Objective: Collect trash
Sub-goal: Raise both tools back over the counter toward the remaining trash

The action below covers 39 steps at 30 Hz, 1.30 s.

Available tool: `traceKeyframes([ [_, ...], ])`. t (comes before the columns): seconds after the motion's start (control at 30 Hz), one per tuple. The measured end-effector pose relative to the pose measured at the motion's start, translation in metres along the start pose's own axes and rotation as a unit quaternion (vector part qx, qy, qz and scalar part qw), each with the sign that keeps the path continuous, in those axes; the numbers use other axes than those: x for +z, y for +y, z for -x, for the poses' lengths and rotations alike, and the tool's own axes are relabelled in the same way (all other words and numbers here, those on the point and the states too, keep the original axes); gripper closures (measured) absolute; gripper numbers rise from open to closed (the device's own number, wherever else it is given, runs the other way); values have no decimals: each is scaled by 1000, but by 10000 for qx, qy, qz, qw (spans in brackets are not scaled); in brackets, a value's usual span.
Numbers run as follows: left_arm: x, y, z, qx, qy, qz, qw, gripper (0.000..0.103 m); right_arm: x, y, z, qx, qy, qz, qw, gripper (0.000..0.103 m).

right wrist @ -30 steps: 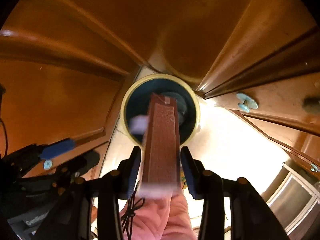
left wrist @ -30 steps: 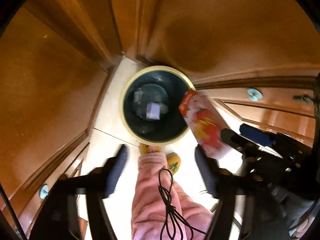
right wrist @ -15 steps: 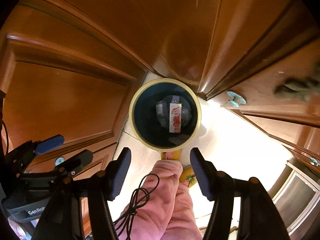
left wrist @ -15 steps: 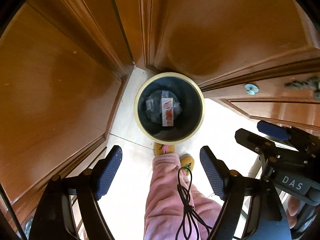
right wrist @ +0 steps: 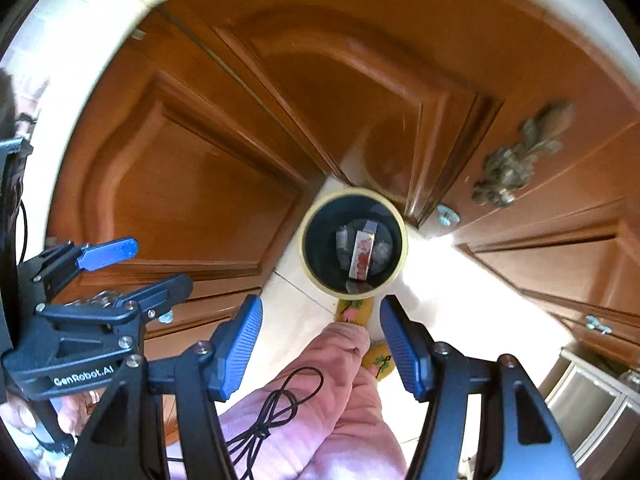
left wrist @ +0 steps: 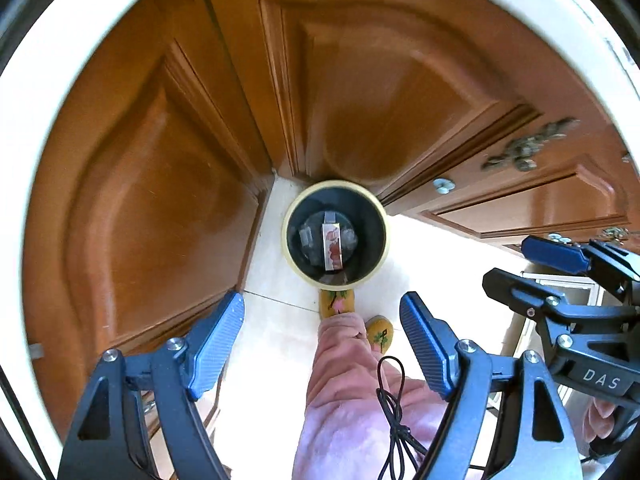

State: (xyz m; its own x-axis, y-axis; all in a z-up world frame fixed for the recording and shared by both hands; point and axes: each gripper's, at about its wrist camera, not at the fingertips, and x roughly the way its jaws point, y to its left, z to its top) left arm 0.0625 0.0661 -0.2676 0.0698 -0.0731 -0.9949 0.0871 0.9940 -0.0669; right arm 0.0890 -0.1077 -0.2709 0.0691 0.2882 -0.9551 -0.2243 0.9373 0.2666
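Note:
A dark round trash bin with a cream rim (left wrist: 286, 236) (right wrist: 403, 236) stands on the pale floor in the corner of the wooden cabinets. A flat red-and-white box (left wrist: 331, 246) (right wrist: 362, 255) lies inside it on other grey trash. My left gripper (left wrist: 322, 350) is open and empty, high above the bin. My right gripper (right wrist: 321, 348) is open and empty too, beside the left one; it also shows at the right of the left wrist view (left wrist: 560, 276).
Brown wooden cabinet doors (left wrist: 160, 220) (right wrist: 192, 200) surround the bin, under a white counter edge (left wrist: 24, 160). A pink-trousered leg (left wrist: 352, 400) and yellow slippers (left wrist: 337, 303) stand just in front of the bin. A black cable (left wrist: 394, 412) hangs over the leg.
The right gripper opened and let go of the red-and-white box, which dropped into the bin. Both grippers then rose well away from the bin.

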Motion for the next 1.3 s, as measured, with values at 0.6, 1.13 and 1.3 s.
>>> traceKeyframes([
  [0.6, 49, -37, 197, -86, -1949, -621, 9788, 18, 12, 17, 201, -354, -2278, 533, 9716, 42],
  [1.13, 119, -87, 275, -299, -2932, -1253, 9474, 12, 54, -17, 279, -777, -3047, 23, 9493, 42],
  [1.3, 145, -85, 273, -320, -2882, -1223, 9492, 11, 77, -31, 288, -785, -3075, -127, 9482, 42],
])
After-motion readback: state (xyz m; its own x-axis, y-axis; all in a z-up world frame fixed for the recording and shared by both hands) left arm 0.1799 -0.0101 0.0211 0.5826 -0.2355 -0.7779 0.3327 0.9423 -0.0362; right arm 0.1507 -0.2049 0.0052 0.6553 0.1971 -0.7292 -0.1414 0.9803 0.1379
